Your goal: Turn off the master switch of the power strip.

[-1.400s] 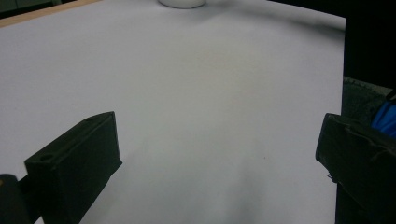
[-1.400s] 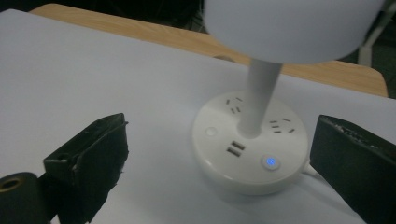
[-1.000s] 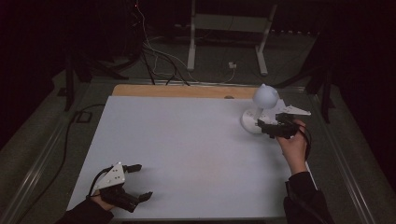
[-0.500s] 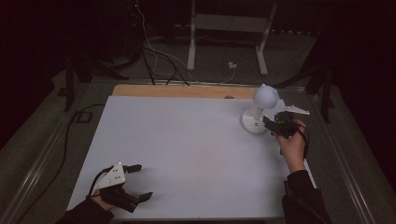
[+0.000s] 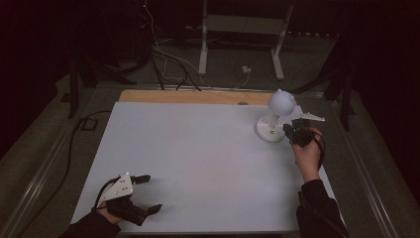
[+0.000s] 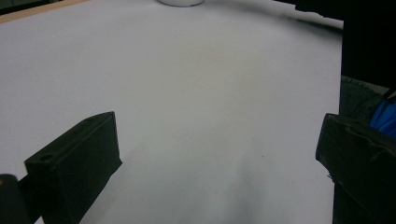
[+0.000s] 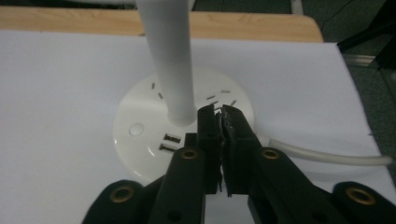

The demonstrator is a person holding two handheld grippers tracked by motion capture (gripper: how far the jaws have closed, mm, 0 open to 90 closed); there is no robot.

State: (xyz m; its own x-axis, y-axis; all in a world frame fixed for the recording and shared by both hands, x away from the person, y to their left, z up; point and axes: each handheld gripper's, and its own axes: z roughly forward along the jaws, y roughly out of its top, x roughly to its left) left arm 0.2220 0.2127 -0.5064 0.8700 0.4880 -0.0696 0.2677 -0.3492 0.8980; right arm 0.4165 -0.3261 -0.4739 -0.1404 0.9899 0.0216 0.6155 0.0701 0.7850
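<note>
A white desk lamp (image 5: 271, 130) with a round base and a globe head (image 5: 281, 101) stands at the back right of the white table (image 5: 208, 158). My right gripper (image 5: 291, 130) sits at the base's right edge. In the right gripper view its jaws are shut with nothing between them, and the tips (image 7: 219, 111) rest over the lamp base (image 7: 140, 130) just right of the stem (image 7: 168, 60). My left gripper (image 5: 152, 192) lies near the front left corner, open and holding nothing. The left gripper view has its jaws (image 6: 219, 154) wide apart over bare table.
The base carries two USB ports (image 7: 168, 142) and a small round button (image 7: 136, 129). A white cable (image 7: 327, 156) runs off the base to the right. A wooden strip (image 5: 188, 96) edges the table's far side. Beyond it are stand legs and cables on the floor.
The right hand and its gripper have shifted very slightly by the lamp base. The left gripper has stayed still.
</note>
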